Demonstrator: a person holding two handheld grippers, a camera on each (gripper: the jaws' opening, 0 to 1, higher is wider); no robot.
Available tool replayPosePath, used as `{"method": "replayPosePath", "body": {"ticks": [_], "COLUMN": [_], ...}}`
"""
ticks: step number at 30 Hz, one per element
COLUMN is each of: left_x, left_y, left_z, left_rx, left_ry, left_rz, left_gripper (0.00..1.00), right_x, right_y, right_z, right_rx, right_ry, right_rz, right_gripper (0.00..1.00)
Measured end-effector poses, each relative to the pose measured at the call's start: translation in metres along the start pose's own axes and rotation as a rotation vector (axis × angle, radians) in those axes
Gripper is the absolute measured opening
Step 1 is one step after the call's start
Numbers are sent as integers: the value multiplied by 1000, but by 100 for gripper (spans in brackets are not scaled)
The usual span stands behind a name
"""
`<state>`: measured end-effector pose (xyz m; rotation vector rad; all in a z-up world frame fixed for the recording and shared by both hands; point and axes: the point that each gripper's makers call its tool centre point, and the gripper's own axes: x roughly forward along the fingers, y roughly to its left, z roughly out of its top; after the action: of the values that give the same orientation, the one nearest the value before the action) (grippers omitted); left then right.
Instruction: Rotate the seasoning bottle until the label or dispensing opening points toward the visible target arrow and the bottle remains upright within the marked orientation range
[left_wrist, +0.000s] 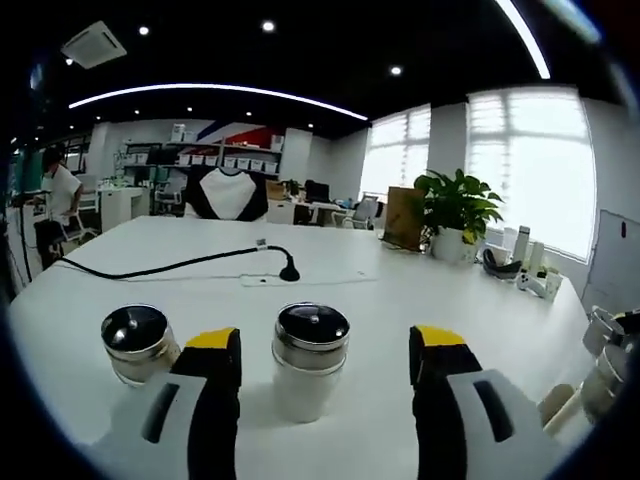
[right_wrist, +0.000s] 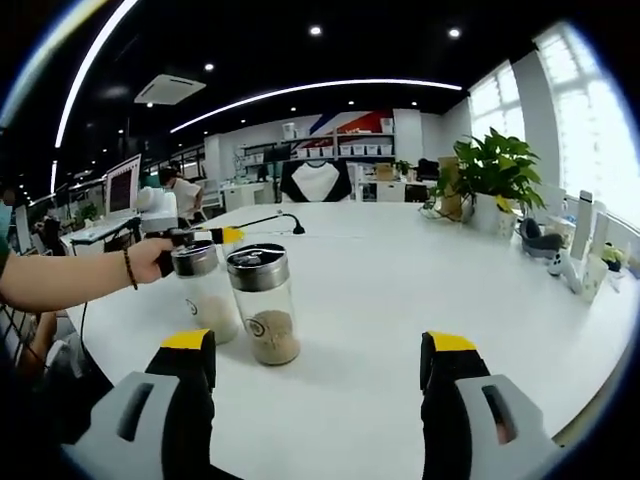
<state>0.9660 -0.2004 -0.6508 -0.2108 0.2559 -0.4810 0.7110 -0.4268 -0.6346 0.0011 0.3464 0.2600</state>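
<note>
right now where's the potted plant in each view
left gripper view: plant sits right of centre, above the right tong.
right gripper view: plant sits upper right, well above the right tong.
shared landmark: the black-and-white shirt at the far end, left of the plant in both.

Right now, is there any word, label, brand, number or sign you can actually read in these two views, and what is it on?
No text is readable.
Nearer seasoning bottle: a small round emblem on the glass, too small to read.
Second bottle: no print that can be read.
Wall graphic in red and blue: shapes, no legible letters.
Shelf boxes: too far and blurred.
</note>
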Motion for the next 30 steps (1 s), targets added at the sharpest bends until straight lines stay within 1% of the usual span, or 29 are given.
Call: {"method": "replayPosePath", "body": {"ticks": [1,2,3,4,5,6,7,9,10,11,12,13,14,15,16,17,18,21,24,27,30], "left_x": [1,3,5,5,8,10,10,13,14,15,16,17,17,17,19,19,17,19,16,13,13], "left_y": [2,2,4,5,4,3,3,7,9,7,7,7,10,9,5,3,9,6,3,0,0], "left_z": [0,1,-1,-3,-6,-6,-6,-5,-6,-6,-1,2,0,-2,-4,-6,-3,-2,-2,-2,-1], "left_rx": [-22,13,60,90,82,78,78,83,70,12,26,64,127,129,112,114,142,154,166,176,180], "left_ry": [-3,-5,6,20,31,30,28,24,36,47,30,13,31,44,44,47,29,9,-5,-16,-27], "left_rz": [4,2,11,23,23,15,10,28,34,20,10,11,34,30,15,7,40,31,36,30,22], "left_gripper": [61,61,63,63,62,61,60,56,55,54,53,52,50,47,44,40,37,37,37,36,36], "right_x": [-1,-1,-1,-1,-1,-1,-2,-2,-2,-2,-3,-4,-5,-6,-6,-7,-7,-8,-7,-5,-5], "right_y": [-2,-3,-4,-5,-5,-6,-9,-6,-6,-5,-5,-8,-7,-8,-9,-11,-10,-11,-11,-10,-11], "right_z": [-1,-2,-4,-4,-4,-4,-4,-2,-2,-1,0,4,4,4,4,4,5,7,5,1,-3], "right_rx": [2,3,7,11,13,-5,-52,-58,-56,-64,-96,-145,-150,-148,-159,-194,-187,-143,-130,-85,-61], "right_ry": [-1,1,6,7,7,13,16,14,15,23,26,15,13,18,24,30,25,15,17,21,29], "right_rz": [-3,-6,-9,-11,-14,-21,-38,-36,-33,-32,-38,-52,-56,-59,-64,-75,-75,-66,-65,-47,-43], "right_gripper": [86,86,86,86,86,86,86,86,87,87,88,88,88,88,88,88,88,88,88,88,88]}}
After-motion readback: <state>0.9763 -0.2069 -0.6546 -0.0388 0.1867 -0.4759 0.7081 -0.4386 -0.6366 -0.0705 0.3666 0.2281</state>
